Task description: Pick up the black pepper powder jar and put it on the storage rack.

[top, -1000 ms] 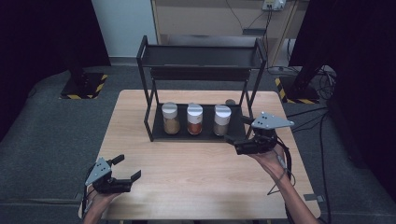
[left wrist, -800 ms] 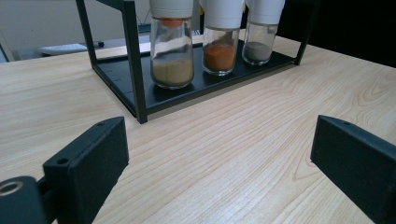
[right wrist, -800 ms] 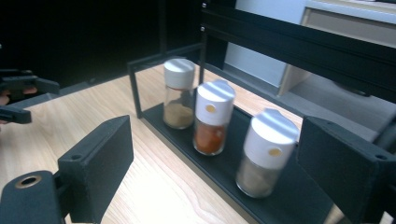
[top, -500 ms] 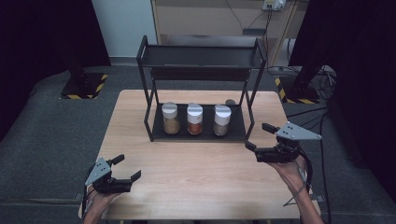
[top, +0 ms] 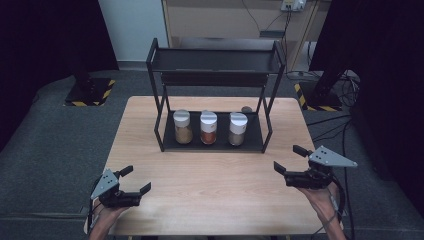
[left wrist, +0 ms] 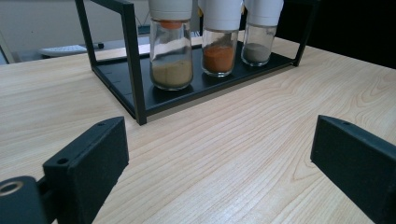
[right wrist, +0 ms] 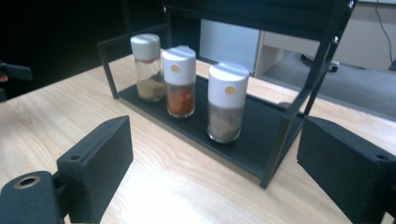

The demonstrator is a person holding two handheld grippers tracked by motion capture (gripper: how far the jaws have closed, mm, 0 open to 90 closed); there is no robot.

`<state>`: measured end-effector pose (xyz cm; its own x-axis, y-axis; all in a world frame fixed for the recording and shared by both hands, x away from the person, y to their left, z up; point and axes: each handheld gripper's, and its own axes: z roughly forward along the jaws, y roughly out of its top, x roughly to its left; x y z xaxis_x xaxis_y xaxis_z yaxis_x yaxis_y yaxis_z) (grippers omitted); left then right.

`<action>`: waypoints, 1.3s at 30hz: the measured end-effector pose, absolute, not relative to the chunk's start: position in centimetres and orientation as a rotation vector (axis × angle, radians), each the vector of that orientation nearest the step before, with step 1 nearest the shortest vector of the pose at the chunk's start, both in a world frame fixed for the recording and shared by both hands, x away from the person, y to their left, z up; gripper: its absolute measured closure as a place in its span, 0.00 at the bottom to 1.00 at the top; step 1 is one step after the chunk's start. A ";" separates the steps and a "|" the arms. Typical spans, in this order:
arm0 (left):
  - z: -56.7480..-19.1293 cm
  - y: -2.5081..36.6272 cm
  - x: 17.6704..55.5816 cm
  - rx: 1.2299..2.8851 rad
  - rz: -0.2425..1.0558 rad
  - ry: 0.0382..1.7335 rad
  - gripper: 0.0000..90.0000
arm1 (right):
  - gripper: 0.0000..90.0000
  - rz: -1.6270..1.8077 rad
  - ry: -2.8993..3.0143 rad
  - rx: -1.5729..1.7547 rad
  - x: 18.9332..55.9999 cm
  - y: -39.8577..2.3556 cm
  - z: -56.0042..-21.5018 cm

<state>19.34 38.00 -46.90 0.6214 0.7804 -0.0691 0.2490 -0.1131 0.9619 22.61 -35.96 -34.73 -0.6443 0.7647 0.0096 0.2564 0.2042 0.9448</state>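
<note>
I have both grippers low over the near part of the desk (top: 210, 200), each with its jaws standing wide and holding nothing: the left gripper (top: 131, 182) at the near left corner, the right gripper (top: 290, 158) at the right edge, nearer the rack (top: 272, 55). The three spice jars stand upright in a row on the rack's bottom tray, apart from one another: the tan one (top: 182, 127) left, the orange one (top: 208, 127) middle, the grey-brown one (top: 238, 129) right and closest to my right jaws. My worry is the rack's front right post (right wrist: 280, 140); from the right gripper view it stands close beside that jar, so a slanted reach could clip it and shove the rack. A sideways nudge could also topple a tall jar into its neighbour
</note>
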 end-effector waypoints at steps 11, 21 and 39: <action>-46.8 37.9 19.3 1.675 0.562 0.849 0.04 | 0.12 1.436 1.988 0.987 20.7 -36.7 -37.5; -46.8 37.8 19.3 1.678 0.561 0.842 0.04 | 0.11 1.453 1.966 1.037 20.0 -37.2 -40.1; -46.9 37.9 19.4 1.675 0.559 0.836 0.04 | 0.11 1.412 1.979 1.057 20.2 -37.2 -42.1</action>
